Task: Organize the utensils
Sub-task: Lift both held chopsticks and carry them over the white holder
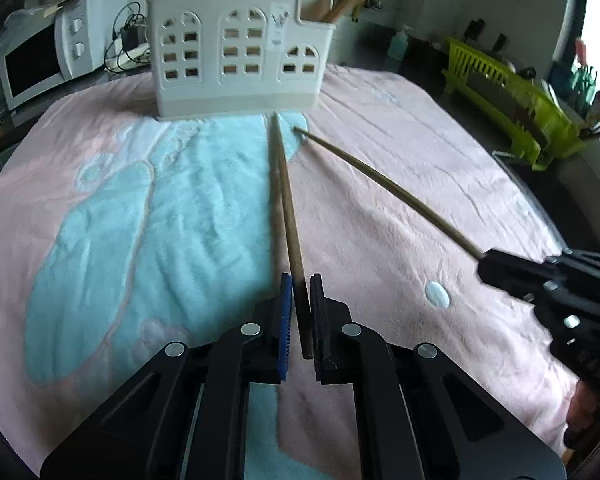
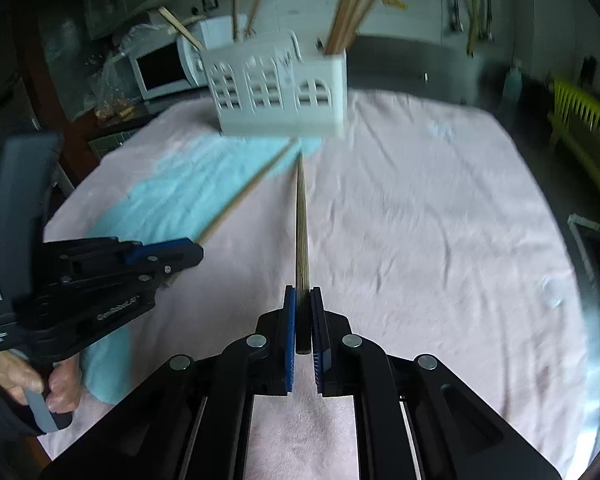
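A white utensil holder with window cut-outs stands at the far side of the towel, with wooden sticks in it; it also shows in the right wrist view. My left gripper is shut on a wooden chopstick that points at the holder's base. My right gripper is shut on a second, darker chopstick, also pointing toward the holder. In the left wrist view the right gripper sits at the right, holding its chopstick. The left gripper shows at the left in the right wrist view.
A pink and light-blue towel covers the counter. A white microwave stands back left. A yellow-green dish rack stands at the right edge. A soap bottle is behind the holder.
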`<action>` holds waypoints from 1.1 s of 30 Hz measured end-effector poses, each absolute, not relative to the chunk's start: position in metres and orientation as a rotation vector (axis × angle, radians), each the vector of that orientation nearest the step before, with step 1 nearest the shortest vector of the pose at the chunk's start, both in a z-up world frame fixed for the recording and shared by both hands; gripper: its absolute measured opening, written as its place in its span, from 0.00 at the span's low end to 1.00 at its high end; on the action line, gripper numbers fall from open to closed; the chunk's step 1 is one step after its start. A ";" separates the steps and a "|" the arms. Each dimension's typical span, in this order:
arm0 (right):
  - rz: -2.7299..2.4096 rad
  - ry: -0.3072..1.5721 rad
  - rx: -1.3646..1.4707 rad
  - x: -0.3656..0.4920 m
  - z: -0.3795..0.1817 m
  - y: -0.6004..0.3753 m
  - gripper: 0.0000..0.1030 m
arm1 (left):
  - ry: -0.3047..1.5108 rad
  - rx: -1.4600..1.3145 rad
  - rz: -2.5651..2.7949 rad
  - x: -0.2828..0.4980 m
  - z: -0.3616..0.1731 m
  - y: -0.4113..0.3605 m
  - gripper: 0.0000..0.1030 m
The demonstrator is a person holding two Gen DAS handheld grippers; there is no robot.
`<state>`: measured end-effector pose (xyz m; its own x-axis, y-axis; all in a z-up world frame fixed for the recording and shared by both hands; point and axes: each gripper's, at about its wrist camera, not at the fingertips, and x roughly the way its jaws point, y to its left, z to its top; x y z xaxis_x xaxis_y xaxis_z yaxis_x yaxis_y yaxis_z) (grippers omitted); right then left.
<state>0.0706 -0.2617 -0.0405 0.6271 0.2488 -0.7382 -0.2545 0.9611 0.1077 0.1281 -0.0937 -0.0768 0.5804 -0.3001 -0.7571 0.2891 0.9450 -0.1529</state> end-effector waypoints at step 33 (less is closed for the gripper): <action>0.367 0.625 -0.010 0.134 0.085 -0.250 0.07 | 0.555 -0.079 -0.320 0.162 0.038 -0.049 0.06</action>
<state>0.1337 -0.2498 0.0851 0.7488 0.3327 -0.5733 -0.3386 0.9355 0.1007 0.1616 -0.0487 0.0379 0.8016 -0.3196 -0.5053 0.2772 0.9475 -0.1596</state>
